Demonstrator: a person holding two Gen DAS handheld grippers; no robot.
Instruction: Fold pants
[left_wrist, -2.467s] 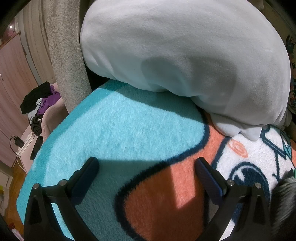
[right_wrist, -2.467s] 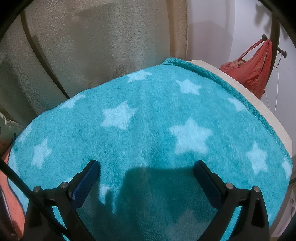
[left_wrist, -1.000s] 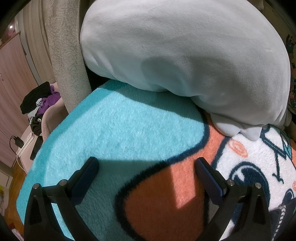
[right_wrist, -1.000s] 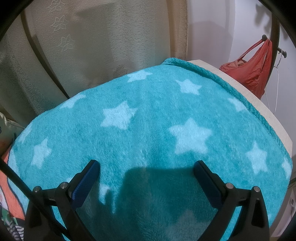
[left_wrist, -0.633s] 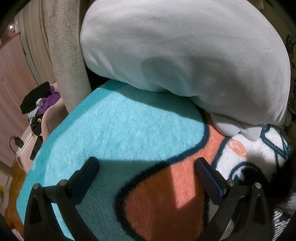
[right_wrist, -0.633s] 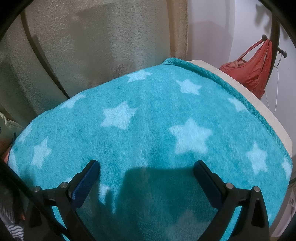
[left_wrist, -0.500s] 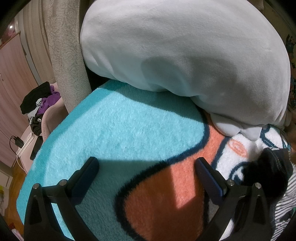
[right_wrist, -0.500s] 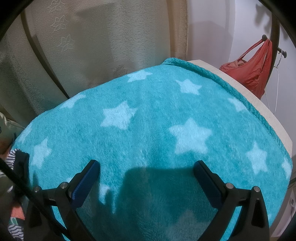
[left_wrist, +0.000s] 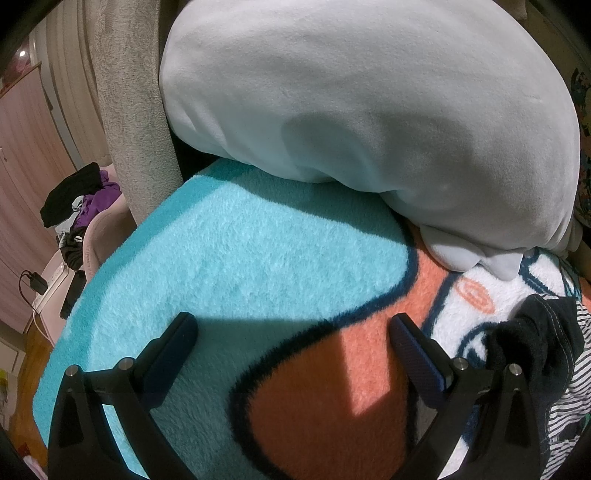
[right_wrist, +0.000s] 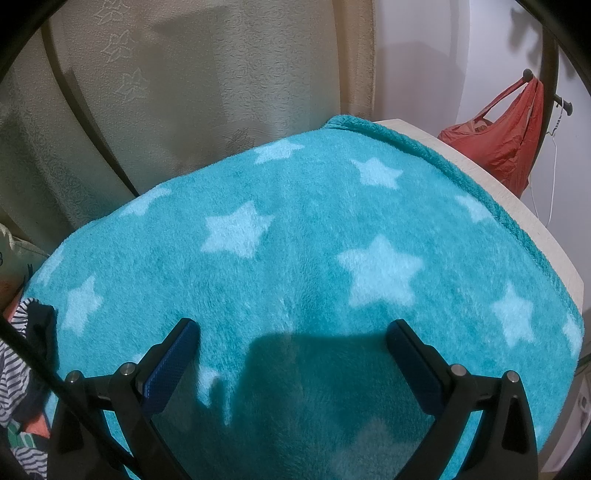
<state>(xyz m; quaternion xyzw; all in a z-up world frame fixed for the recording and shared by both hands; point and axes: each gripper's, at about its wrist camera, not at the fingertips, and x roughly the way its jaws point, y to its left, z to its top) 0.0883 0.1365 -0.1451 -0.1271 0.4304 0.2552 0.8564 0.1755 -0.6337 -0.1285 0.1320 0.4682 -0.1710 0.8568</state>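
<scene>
The pants (left_wrist: 546, 354) are a crumpled heap of black and black-and-white striped cloth at the right edge of the left wrist view, on the fleece blanket beside the right finger. They also show at the lower left edge of the right wrist view (right_wrist: 22, 354). My left gripper (left_wrist: 291, 332) is open and empty over the turquoise and orange blanket (left_wrist: 240, 266). My right gripper (right_wrist: 291, 336) is open and empty over the turquoise star blanket (right_wrist: 314, 240).
A large pale grey pillow (left_wrist: 351, 103) lies at the back of the bed. A beige curtain (right_wrist: 184, 92) hangs behind the star blanket. A red bag (right_wrist: 506, 129) hangs at the right. Clothes (left_wrist: 77, 199) are piled on a chair at the left.
The pants have come into view between the two grippers, dropping onto the blanket at the right of the left view and the left of the right view. Both grippers have stayed still and open.
</scene>
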